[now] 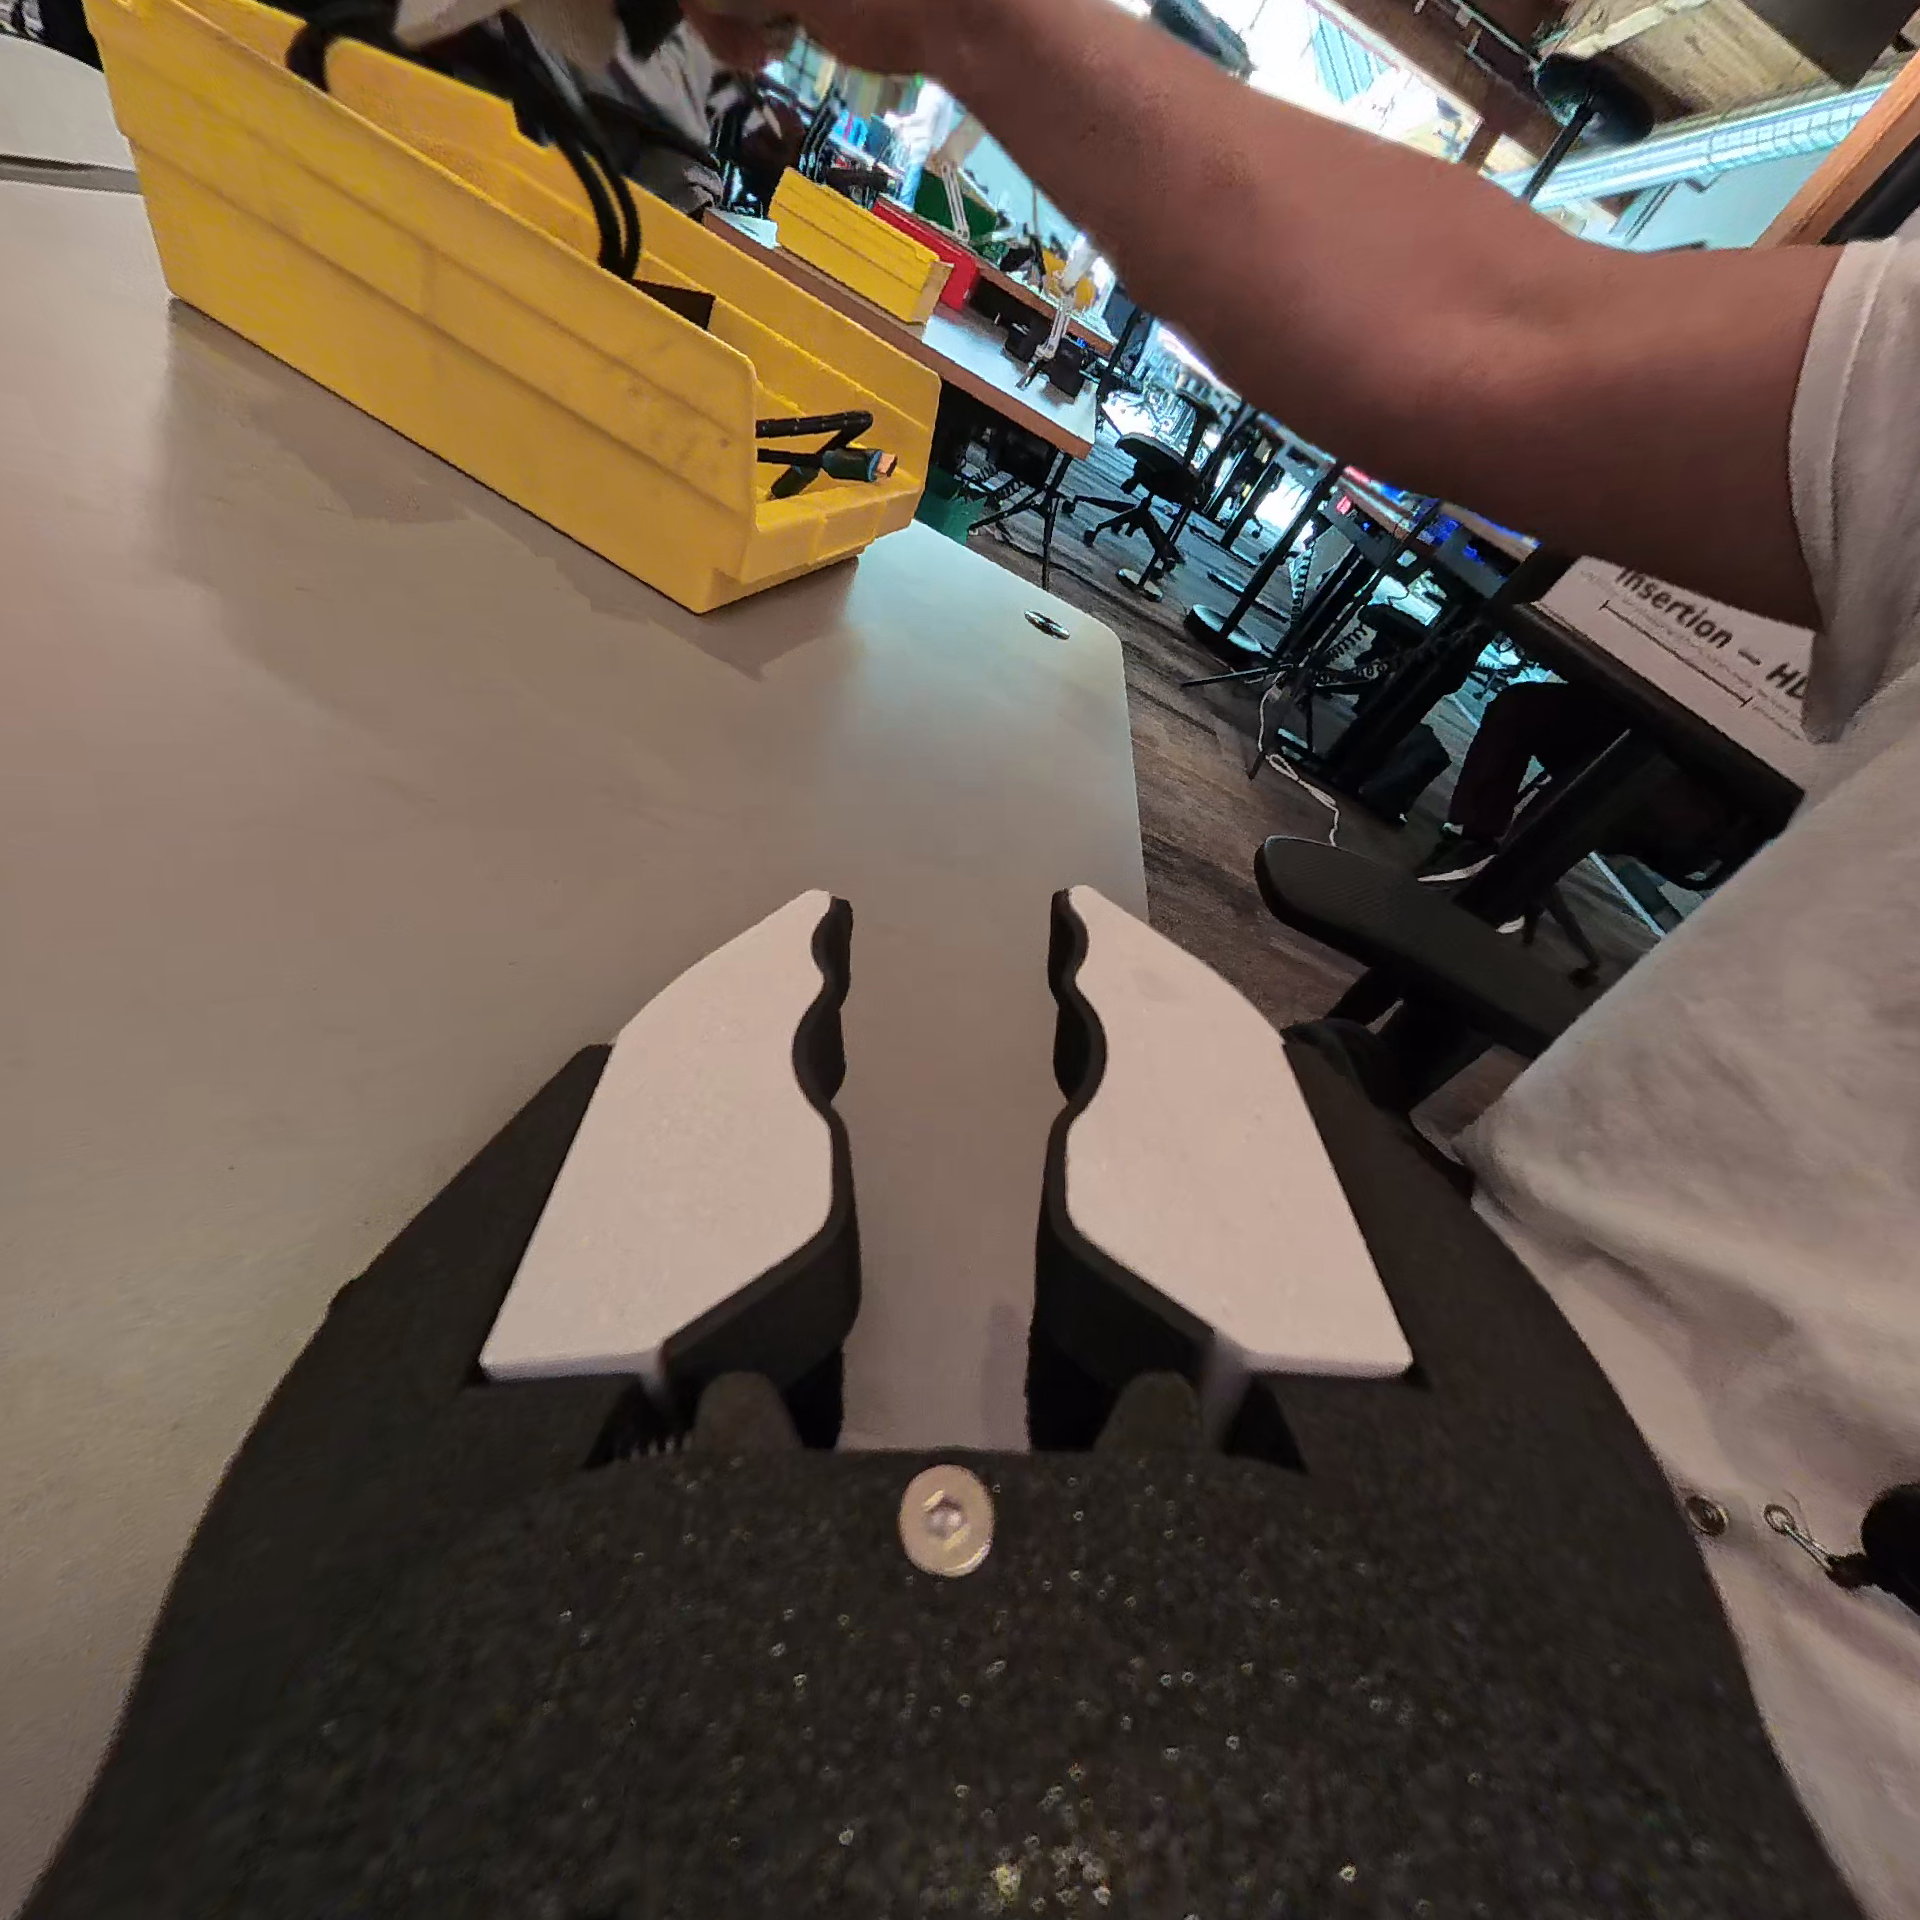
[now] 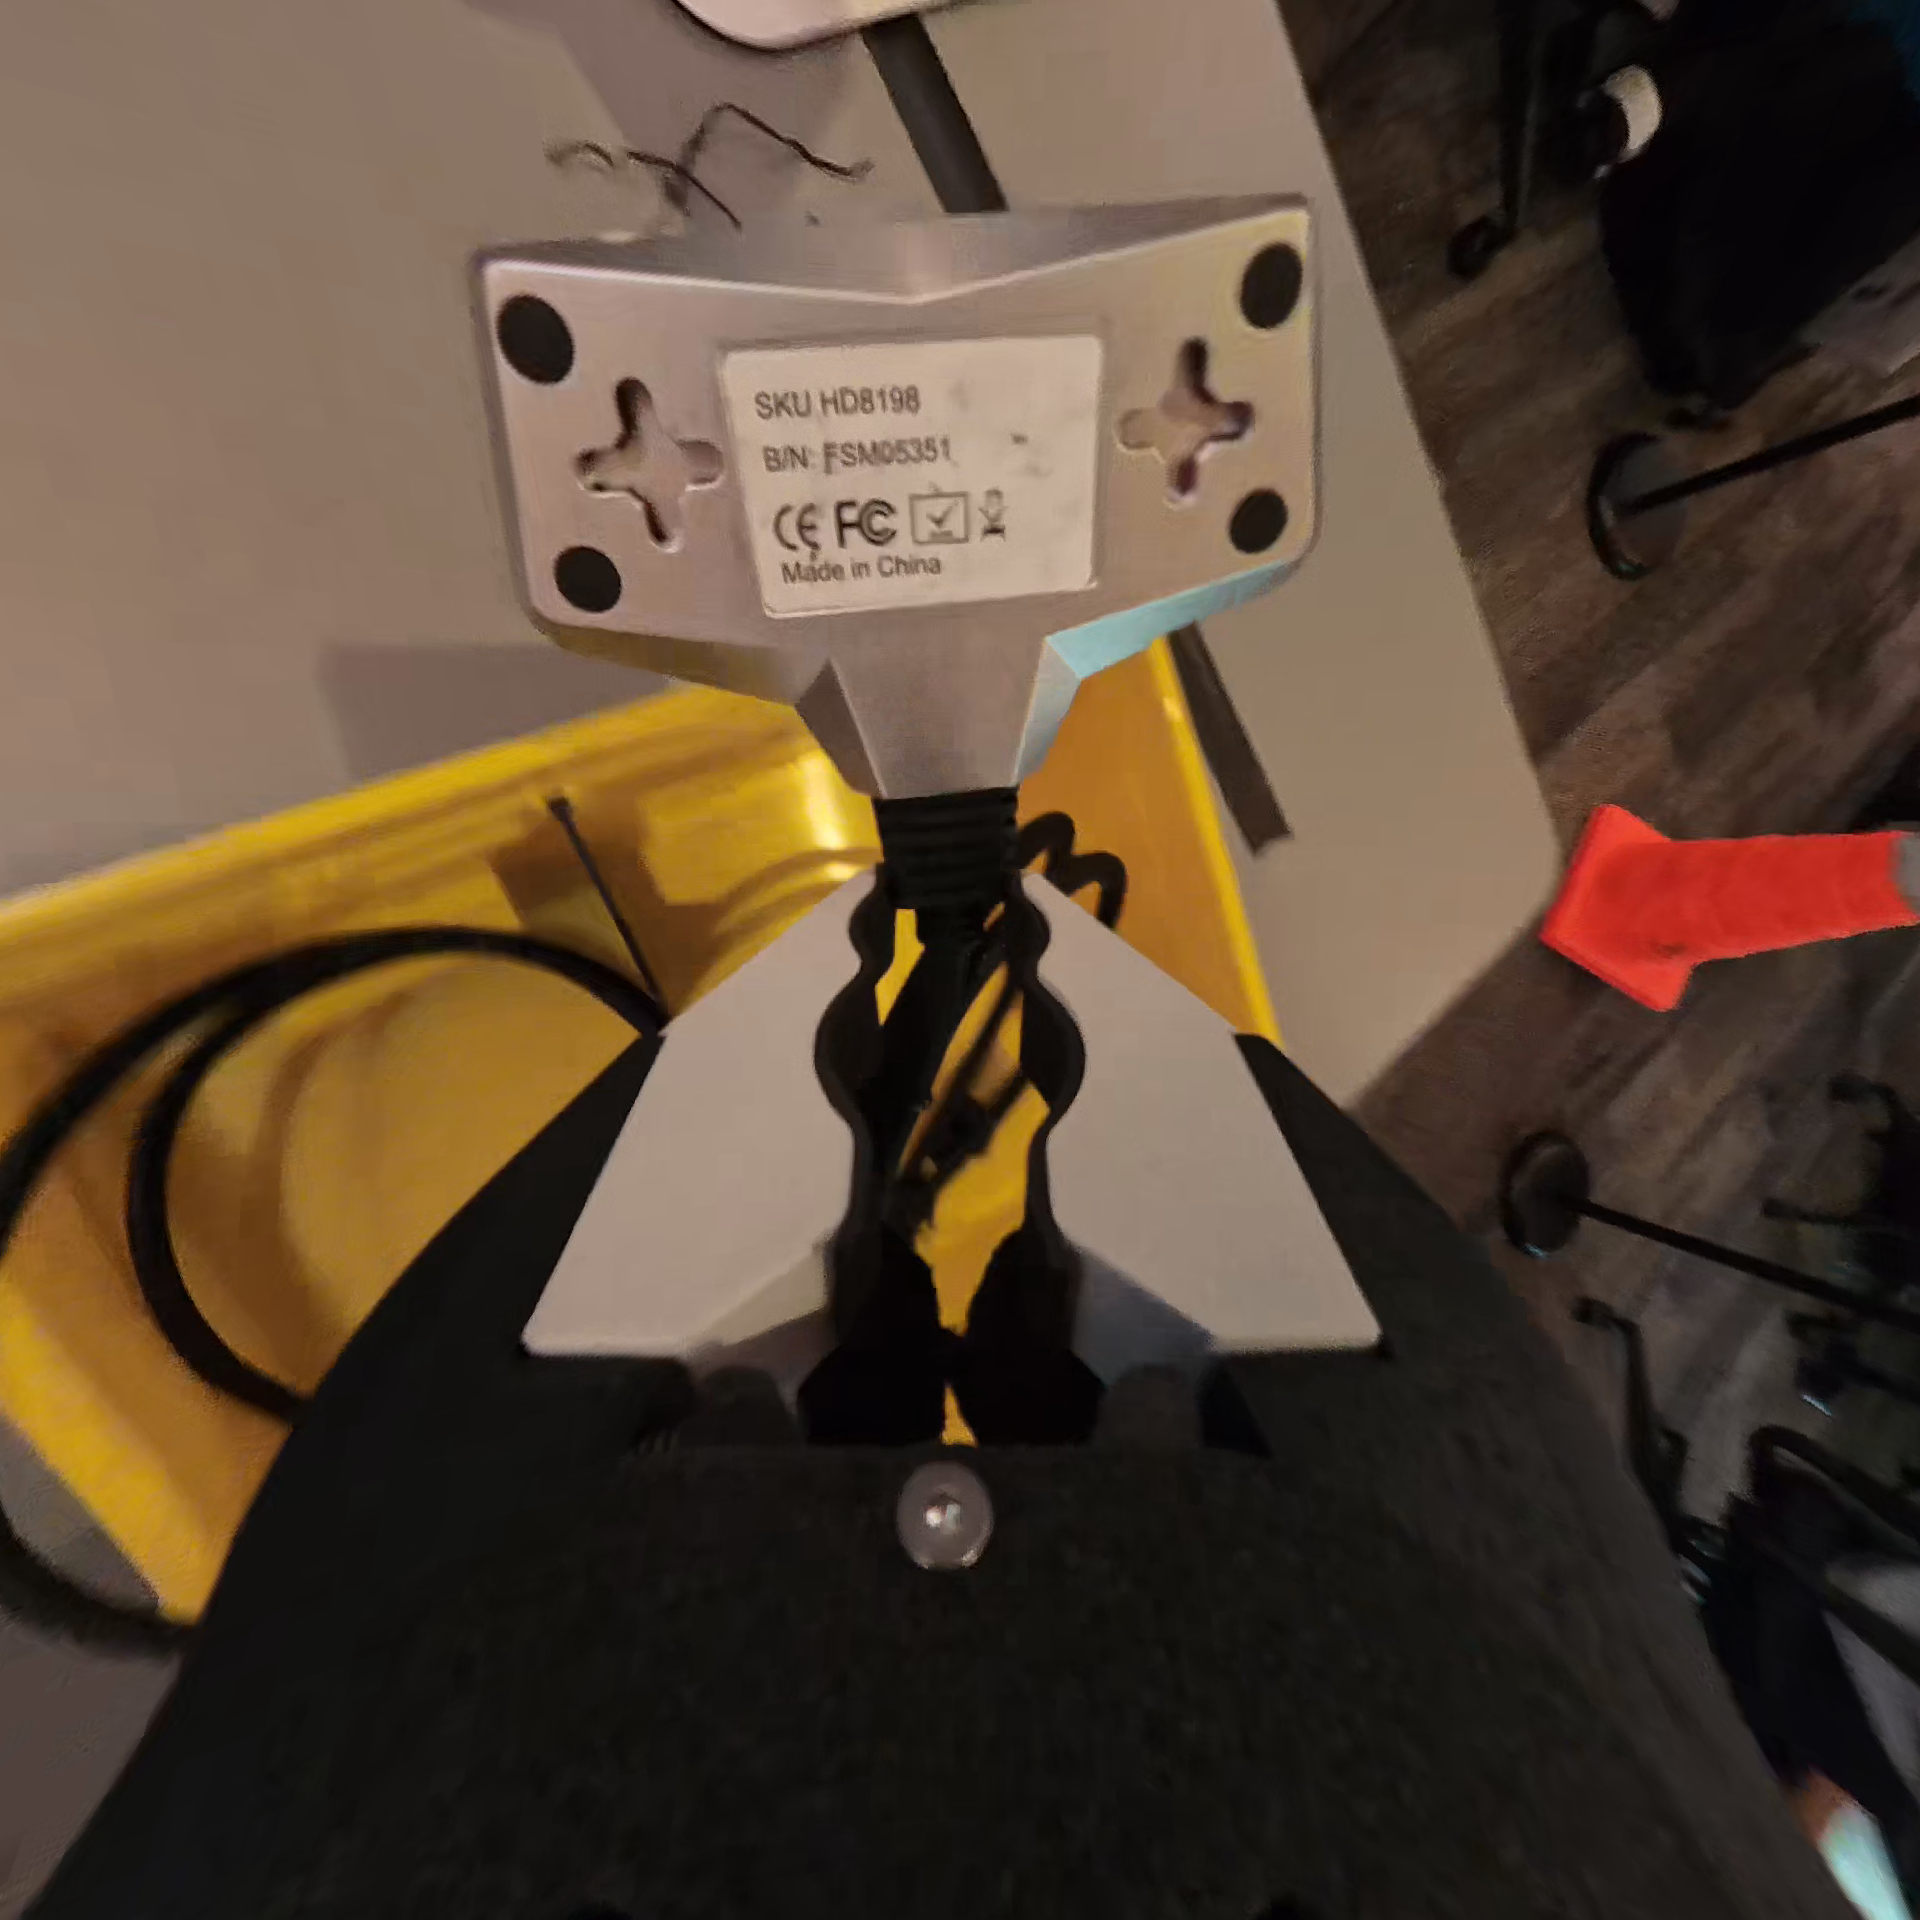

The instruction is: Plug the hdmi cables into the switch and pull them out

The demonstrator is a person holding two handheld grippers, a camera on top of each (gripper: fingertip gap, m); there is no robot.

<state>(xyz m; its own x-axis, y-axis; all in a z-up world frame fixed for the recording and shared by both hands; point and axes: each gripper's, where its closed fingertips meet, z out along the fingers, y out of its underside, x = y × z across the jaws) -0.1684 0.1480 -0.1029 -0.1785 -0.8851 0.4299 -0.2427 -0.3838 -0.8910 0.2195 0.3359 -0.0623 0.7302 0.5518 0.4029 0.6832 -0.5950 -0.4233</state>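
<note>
The grey table fills most of the left wrist view, its rounded edge dropping off toward three o'clock where a wood-look floor and office chairs show. On it at eleven o'clock sits a long yellow bin with black cables draped over its wall and a loose HDMI plug lying in its near end. A person's bare arm reaches across from two o'clock toward the top of the bin. The left gripper rests low at six o'clock, its tongs spread with only bare table between them. In the right wrist view the right gripper hangs above the same bin, its tongs pinching the black pigtail cable of the silver switch, which stands out at twelve o'clock, lifted clear of the table with its labelled underside and four dark feet facing the camera. A black cable loop lies in the bin at nine o'clock, and an orange-red piece shows at three o'clock.
</note>
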